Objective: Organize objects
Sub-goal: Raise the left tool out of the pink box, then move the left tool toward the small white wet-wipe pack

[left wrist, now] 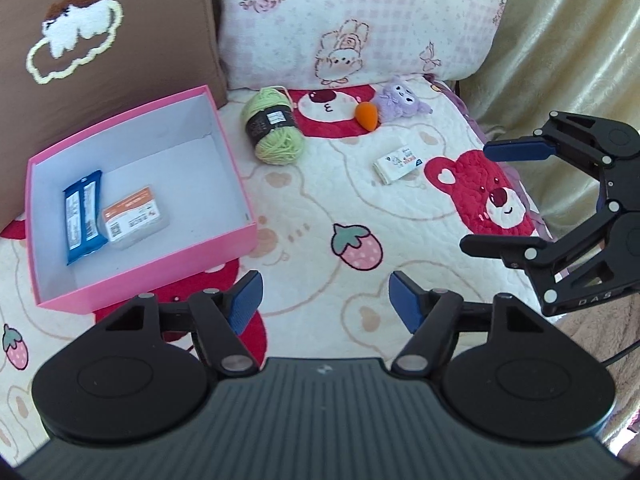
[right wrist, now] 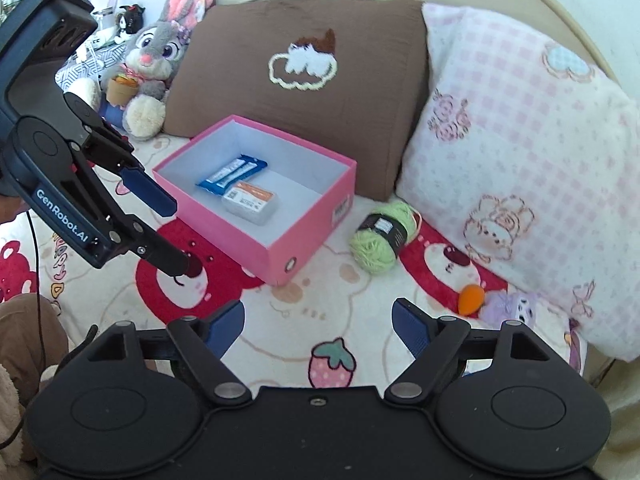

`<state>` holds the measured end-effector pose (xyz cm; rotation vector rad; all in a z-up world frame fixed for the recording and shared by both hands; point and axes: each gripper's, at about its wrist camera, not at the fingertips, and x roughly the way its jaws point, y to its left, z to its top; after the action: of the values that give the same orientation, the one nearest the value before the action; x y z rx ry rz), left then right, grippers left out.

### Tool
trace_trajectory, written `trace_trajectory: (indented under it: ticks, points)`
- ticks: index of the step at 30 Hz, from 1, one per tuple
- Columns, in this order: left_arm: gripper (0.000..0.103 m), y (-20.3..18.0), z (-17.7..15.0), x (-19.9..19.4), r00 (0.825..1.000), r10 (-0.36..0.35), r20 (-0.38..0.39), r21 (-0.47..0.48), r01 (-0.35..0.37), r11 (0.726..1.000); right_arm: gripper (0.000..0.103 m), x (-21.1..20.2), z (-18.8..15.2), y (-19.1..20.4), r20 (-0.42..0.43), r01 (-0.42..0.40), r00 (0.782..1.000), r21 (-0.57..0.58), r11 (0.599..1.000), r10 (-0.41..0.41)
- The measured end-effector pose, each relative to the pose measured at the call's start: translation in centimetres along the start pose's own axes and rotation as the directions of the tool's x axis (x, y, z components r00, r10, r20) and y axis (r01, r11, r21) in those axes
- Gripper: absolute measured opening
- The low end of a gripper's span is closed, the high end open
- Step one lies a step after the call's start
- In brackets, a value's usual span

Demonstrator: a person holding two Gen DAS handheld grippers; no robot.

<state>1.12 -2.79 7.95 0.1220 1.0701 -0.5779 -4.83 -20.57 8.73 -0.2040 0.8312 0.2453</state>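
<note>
A pink box (left wrist: 224,242) (right wrist: 308,240) lies open on the bed quilt and holds a blue snack bar (left wrist: 82,216) (right wrist: 232,174) and a small clear case with an orange label (left wrist: 134,216) (right wrist: 250,200). A green yarn ball (left wrist: 274,126) (right wrist: 378,236), an orange carrot toy (left wrist: 367,116) (right wrist: 471,299), a purple plush (left wrist: 400,100) (right wrist: 508,308) and a white tissue pack (left wrist: 397,164) lie on the quilt. My left gripper (left wrist: 326,300) (right wrist: 176,236) is open and empty, in front of the box. My right gripper (right wrist: 318,328) (left wrist: 476,196) is open and empty, right of the tissue pack.
A brown pillow (left wrist: 100,28) (right wrist: 312,60) leans behind the box and a pink checked pillow (left wrist: 360,20) (right wrist: 520,140) behind the toys. A grey rabbit plush (right wrist: 154,60) sits at the far left. A golden curtain (left wrist: 580,60) hangs at the bed's right side.
</note>
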Motion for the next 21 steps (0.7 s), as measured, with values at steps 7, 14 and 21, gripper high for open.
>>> trace_trajectory:
  ticks: [7, 14, 21]
  points:
    - [0.083, -1.5, 1.7, 3.5, 1.0, -0.019, -0.014, 0.016, 0.019, 1.0, 0.088, 1.9, -1.9, -1.8, -0.03, 0.019, 0.999, -0.021, 1.0, -0.019]
    - [0.086, -1.9, 3.3, 7.4, 1.0, -0.005, -0.006, 0.007, 0.005, 1.0, 0.088, 4.0, -3.2, -4.6, -0.024, 0.025, 0.999, 0.006, 1.0, -0.025]
    - [0.087, -2.6, 4.3, 10.8, 0.999, -0.038, 0.008, -0.006, 0.038, 0.999, 0.088, 6.5, -4.4, -6.1, -0.028, 0.051, 0.998, -0.025, 0.998, -0.052]
